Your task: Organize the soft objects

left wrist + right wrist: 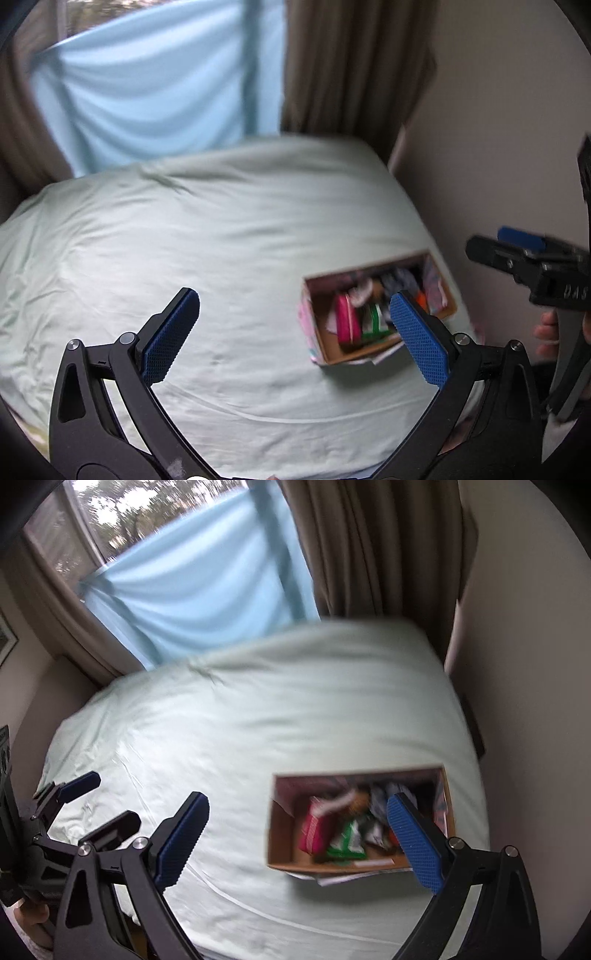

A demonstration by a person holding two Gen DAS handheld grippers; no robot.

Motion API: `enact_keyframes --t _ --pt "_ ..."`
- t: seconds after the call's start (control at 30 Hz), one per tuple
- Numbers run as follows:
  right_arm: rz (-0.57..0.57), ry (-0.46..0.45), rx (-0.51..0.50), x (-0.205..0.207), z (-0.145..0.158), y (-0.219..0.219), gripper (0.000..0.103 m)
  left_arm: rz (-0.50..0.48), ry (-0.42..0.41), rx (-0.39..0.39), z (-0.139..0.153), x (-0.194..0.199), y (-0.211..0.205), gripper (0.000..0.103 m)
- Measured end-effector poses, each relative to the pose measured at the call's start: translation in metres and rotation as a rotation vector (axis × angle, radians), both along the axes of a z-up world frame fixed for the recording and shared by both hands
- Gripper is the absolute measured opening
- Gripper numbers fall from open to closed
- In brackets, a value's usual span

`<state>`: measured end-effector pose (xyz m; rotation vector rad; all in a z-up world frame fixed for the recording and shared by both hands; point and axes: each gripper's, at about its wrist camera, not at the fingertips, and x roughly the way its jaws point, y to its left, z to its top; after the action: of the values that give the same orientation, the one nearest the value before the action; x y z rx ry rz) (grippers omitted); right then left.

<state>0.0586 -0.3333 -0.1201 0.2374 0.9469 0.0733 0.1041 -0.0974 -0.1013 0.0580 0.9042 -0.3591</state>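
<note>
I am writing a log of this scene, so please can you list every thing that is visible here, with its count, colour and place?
cardboard box: one, brown with pink outside, open, on the right part of the bed.
soft items: several, pink, green, white and dark, packed inside the box; blur prevents an exact count.
bed sheet: one, pale green, covering the bed.
blue cloth: one, light blue, hanging over the window behind the bed.
curtains: beige-brown, beside the window.
wall: off-white, right of the bed.
left gripper: one, black with blue pads, open, empty, above the sheet.
right gripper: one, black with blue pads, open, empty, above the box's near side.
</note>
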Motion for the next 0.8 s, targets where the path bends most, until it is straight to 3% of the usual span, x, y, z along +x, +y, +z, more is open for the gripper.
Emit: enact_keyframes --t 0.17,0.37,0.63,0.8 --pt "0.025 -0.136 -0.042 -0.021 0.053 0.052 0.096 0.092 -0.130 -0.020 0.047 -0.023 0.054 0.103" --pt "0.012 -0.270 -0.110 -0.045 0.092 0.095 0.096 0.172 -0.260 -0.014 0.083 -0.051 0.098 0.103" --pt "-0.014 -0.377 -0.170 -0.072 0.111 0.123 0.096 0.204 -0.366 -0.031 0.102 -0.076 0.117 0.103" --pt "-0.032 -0.401 -0.193 -0.083 0.112 0.130 0.096 0.208 -0.390 -0.033 0.103 -0.086 0.117 0.103"
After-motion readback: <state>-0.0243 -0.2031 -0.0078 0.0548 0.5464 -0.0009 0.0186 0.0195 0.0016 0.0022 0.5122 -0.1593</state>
